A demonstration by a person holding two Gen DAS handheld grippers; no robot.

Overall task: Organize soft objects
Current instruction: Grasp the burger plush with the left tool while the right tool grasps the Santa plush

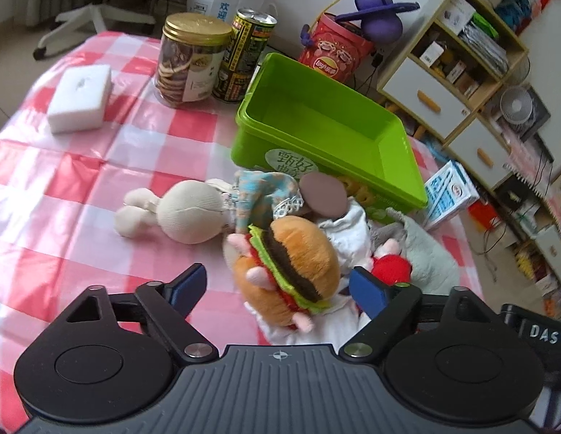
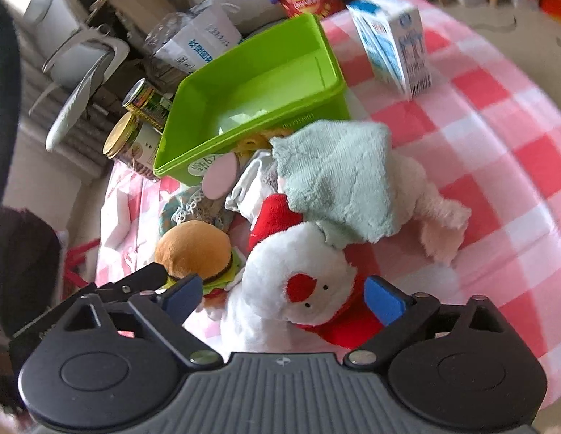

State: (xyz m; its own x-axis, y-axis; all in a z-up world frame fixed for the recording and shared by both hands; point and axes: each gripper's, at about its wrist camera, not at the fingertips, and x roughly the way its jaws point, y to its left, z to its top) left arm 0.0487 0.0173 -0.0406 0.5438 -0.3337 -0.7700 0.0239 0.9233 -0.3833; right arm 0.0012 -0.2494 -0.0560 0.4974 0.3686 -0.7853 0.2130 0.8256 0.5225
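A pile of soft toys lies in front of an empty green bin [image 1: 400,177] on the checked table. My left gripper [image 1: 280,285] is open around a plush hamburger [image 1: 291,264], its fingers apart on either side. A cream rabbit doll [image 1: 186,213] in a blue dress lies to the left. My right gripper [image 2: 284,296] is open around a white plush snowman with red nose and scarf [image 2: 291,282]. A grey-green plush [image 2: 338,181] lies over a pale pink plush [image 2: 432,213] behind it. The hamburger [image 2: 193,249] and bin [image 2: 334,68] also show in the right wrist view.
A cookie jar [image 1: 190,61], a drink can [image 1: 244,54] and a white box [image 1: 81,97] stand at the back left. A milk carton [image 2: 396,43] stands right of the bin. A red snack bucket [image 1: 334,54] and shelves [image 1: 461,72] lie beyond the table edge.
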